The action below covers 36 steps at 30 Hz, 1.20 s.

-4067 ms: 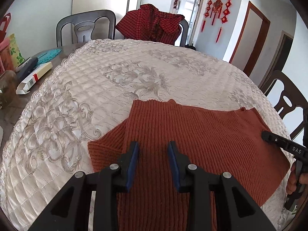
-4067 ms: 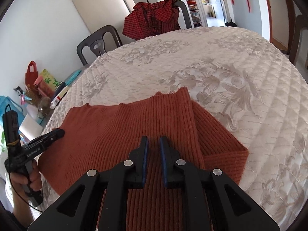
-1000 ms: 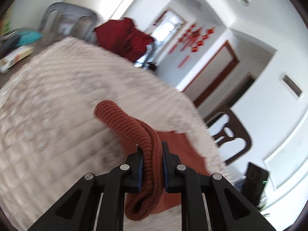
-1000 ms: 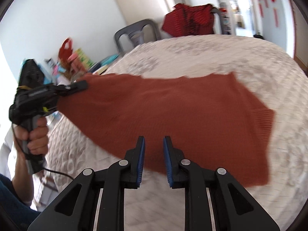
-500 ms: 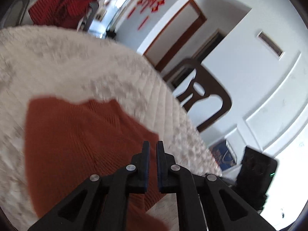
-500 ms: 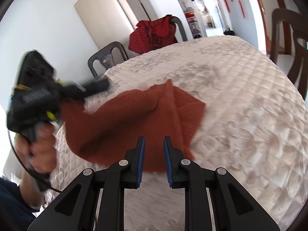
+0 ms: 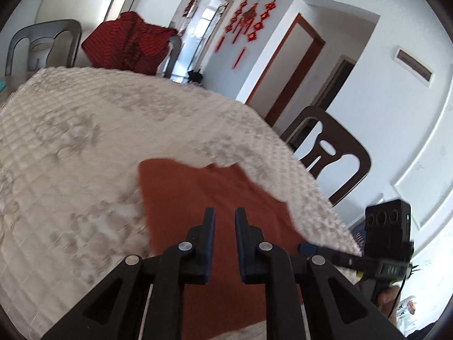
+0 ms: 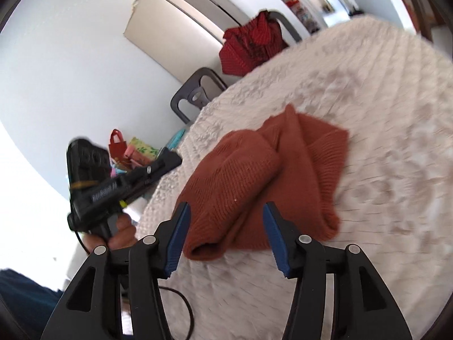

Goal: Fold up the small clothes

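Observation:
A rust-orange knitted sweater [image 8: 263, 175] lies folded in a loose bundle on the quilted cream tablecloth [image 8: 382, 107]. It also shows in the left wrist view [image 7: 203, 198], lying under and ahead of my left gripper. My left gripper [image 7: 225, 226] has a small gap between its jaws and holds nothing. My right gripper [image 8: 226, 226] is open wide and empty, just above the sweater's near edge. In the right wrist view the left gripper [image 8: 170, 160] hovers off the table's left side. In the left wrist view the right gripper [image 7: 305, 246] sits at the right.
A red plaid garment [image 7: 127, 45] hangs on a far chair [image 7: 170, 53]. A grey chair [image 7: 42, 45] stands beside it and a dark wooden chair [image 7: 334, 155] at the right. Bags and boxes [image 8: 133, 153] sit past the table's left edge.
My left gripper let go of the sweater sleeve and opened slightly. My right gripper opened wide. The sweater went from spread out to a folded bundle.

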Available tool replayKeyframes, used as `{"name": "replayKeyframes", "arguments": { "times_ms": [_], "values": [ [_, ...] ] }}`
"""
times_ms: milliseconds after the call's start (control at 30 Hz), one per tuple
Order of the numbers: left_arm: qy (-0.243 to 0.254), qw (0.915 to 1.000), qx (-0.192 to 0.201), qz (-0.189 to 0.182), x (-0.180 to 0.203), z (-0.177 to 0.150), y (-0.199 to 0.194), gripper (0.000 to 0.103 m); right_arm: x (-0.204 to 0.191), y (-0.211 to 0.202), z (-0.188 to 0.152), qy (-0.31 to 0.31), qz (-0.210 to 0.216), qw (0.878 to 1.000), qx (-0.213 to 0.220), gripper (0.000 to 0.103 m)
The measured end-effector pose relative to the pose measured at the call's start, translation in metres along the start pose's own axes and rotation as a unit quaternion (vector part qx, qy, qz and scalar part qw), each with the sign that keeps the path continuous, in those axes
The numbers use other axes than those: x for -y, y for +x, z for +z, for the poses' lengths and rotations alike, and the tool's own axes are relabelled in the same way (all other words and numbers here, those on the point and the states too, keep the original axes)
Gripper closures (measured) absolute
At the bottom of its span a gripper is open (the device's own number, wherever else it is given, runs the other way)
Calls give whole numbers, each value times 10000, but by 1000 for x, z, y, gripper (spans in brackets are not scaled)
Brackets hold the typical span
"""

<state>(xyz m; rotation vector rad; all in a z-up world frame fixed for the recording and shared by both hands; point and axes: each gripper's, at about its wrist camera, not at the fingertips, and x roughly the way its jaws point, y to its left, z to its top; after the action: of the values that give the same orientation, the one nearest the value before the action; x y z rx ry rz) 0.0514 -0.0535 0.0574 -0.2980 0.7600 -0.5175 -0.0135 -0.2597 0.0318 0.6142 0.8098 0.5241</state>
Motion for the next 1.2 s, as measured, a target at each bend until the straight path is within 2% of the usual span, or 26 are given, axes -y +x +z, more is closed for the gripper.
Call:
{"name": "replayKeyframes", "arguments": {
  "times_ms": [133, 400, 467, 567, 767, 833, 867, 900, 1033, 1200],
  "values": [
    [92, 9997, -213, 123, -7, -15, 7, 87, 10, 26, 11, 319, -127, 9992, -224, 49],
    [351, 9992, -186, 89, -6, -25, 9, 83, 1, 47, 29, 170, -666, 9972, -298, 49],
    [344, 9992, -183, 56, -8, -27, 10, 83, -8, 49, 30, -55, -659, 9974, -272, 49],
    [313, 9993, -189, -1, -10, -28, 11, 83, -5, 60, 30, -54, -928, 9946, -458, 49],
    [367, 9992, -156, -34, -10, -30, 11, 83, -5, 65, 30, -55, -1060, 9936, -399, 50],
    [366, 9992, -157, -39, -10, -29, 12, 83, -9, 69, 32, -198, -1021, 9935, -458, 64],
    [360, 9992, -160, -51, -10, -29, 12, 83, -11, 73, 33, -240, -990, 9935, -502, 83],
    [361, 9992, -159, -37, -11, -28, 12, 83, -11, 76, 33, -247, -952, 9937, -544, 87],
    [409, 9990, -190, -22, -7, -24, 12, 83, -9, 76, 39, -244, -824, 9947, -565, 89],
    [655, 9976, -151, -169, 10, -17, 14, 83, -14, 51, 62, -512, -740, 9955, -282, 89]
  ]
}}
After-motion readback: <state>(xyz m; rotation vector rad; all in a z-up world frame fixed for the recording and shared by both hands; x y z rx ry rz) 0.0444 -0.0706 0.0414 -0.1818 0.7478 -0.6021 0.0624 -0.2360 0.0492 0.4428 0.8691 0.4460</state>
